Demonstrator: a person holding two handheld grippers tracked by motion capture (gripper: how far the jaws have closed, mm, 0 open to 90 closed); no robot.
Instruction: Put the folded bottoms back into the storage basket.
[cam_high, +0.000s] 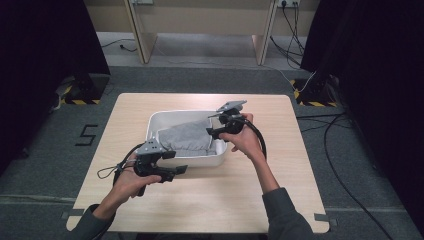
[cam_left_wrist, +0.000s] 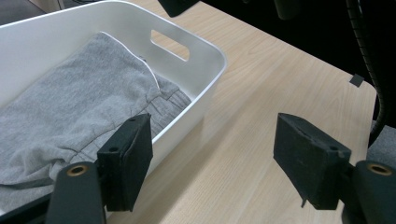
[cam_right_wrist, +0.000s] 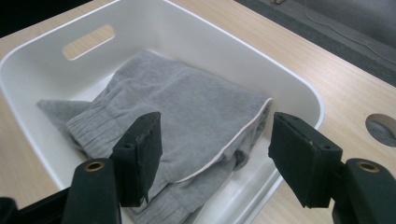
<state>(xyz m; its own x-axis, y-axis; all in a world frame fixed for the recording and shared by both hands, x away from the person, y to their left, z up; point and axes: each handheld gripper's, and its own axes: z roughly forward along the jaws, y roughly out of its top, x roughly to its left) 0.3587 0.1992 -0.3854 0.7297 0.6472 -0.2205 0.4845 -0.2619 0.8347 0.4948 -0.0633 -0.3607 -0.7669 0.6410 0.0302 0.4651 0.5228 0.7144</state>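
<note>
The pale wooden rectangular surface (cam_high: 280, 165) carries everything here, and most of it is bare: a wide stretch of open wood lies along the near edge in front of the person, and broad margins run down both short sides. Grey carpeted floor surrounds it on all sides.

The white rectangular plastic tub with rounded corners and slotted handles (cam_high: 165, 116) sits a little behind the middle of the surface, its long axis running left to right in the high view, well apart from every edge. One handle slot shows in the end wall in the left tool's view (cam_left_wrist: 170, 45).

Inside the tub lies the folded grey fleece garment with ribbed cuffs and thin white piping (cam_high: 186, 137). Its long axis follows the tub's, and it lies flat, filling most of the floor of the tub; a strip of white floor stays bare along the far wall. In the right tool's view the piped edge (cam_right_wrist: 243, 128) turns toward the near corner, and the ribbed part bunches at the other end.

The left tool (cam_high: 167, 172) hangs just outside the tub's near-left corner, above bare wood; its black padded jaws stand apart with nothing between them, one pad (cam_left_wrist: 126, 161) over the rim. The right tool (cam_high: 212, 131) hovers over the tub's right end, jaws likewise spread and released above the garment, touching nothing.
</note>
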